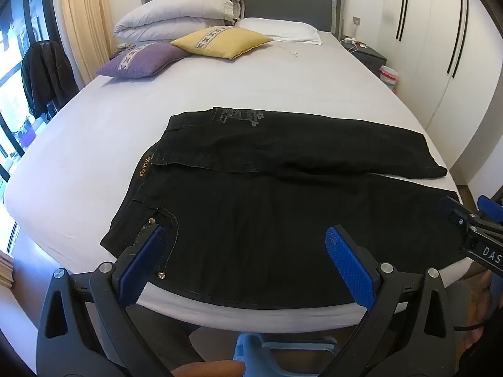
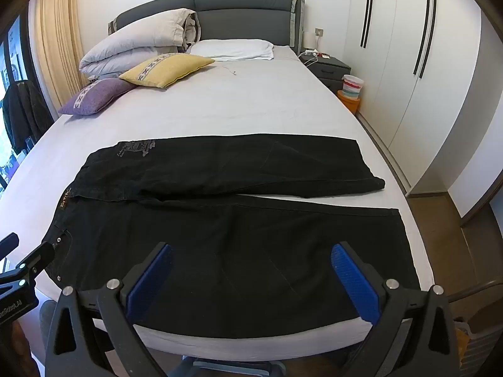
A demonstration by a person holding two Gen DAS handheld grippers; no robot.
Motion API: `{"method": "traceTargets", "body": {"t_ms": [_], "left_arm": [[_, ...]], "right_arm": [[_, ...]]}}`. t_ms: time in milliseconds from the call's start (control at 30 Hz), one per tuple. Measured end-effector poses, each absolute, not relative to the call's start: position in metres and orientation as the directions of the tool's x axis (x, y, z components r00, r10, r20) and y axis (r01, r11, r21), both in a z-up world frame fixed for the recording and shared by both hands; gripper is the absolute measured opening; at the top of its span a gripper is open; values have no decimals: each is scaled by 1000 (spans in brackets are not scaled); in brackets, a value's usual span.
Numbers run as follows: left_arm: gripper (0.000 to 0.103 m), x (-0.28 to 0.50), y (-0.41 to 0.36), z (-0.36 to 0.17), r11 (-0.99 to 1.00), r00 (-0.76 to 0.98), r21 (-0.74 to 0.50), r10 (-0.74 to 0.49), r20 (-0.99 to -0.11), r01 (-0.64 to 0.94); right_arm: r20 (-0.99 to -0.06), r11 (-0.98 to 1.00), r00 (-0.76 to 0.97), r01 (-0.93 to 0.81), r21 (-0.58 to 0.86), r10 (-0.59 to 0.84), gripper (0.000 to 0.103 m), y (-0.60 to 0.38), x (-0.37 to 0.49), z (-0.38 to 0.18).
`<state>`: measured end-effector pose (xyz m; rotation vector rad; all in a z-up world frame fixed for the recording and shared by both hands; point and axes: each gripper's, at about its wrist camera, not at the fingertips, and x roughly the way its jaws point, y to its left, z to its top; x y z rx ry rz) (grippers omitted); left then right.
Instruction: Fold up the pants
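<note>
Black jeans [image 1: 267, 207] lie spread flat across the near end of the bed, waistband to the left, both legs running right; they also show in the right wrist view [image 2: 239, 220]. The far leg lies slightly apart from the near leg at the hems. My left gripper [image 1: 243, 235] is open and empty, held over the near leg close to the front pocket. My right gripper [image 2: 251, 253] is open and empty, over the near leg towards the hem. The right gripper's tip shows in the left wrist view [image 1: 465, 220]; the left gripper's tip shows in the right wrist view [image 2: 25, 257].
The bed [image 1: 220, 88] has a pale sheet. A purple cushion [image 1: 141, 61], a yellow cushion [image 1: 220, 40], a folded duvet [image 1: 176, 12] and a white pillow [image 1: 279, 30] lie at the head. A nightstand [image 2: 327, 66], bins [image 2: 352, 89] and wardrobe [image 2: 424, 62] stand right.
</note>
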<state>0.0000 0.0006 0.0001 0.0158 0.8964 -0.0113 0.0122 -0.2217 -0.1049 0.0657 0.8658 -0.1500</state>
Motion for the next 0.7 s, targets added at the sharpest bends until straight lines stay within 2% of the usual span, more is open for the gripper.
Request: {"method": "traceTargets", "body": {"t_ms": [700], "left_arm": [[103,3,10,-11,1000,615,9,6,-789,2]], "right_arm": [[-766,986,633,165,-10,-113,103,-223,11,-112]]}}
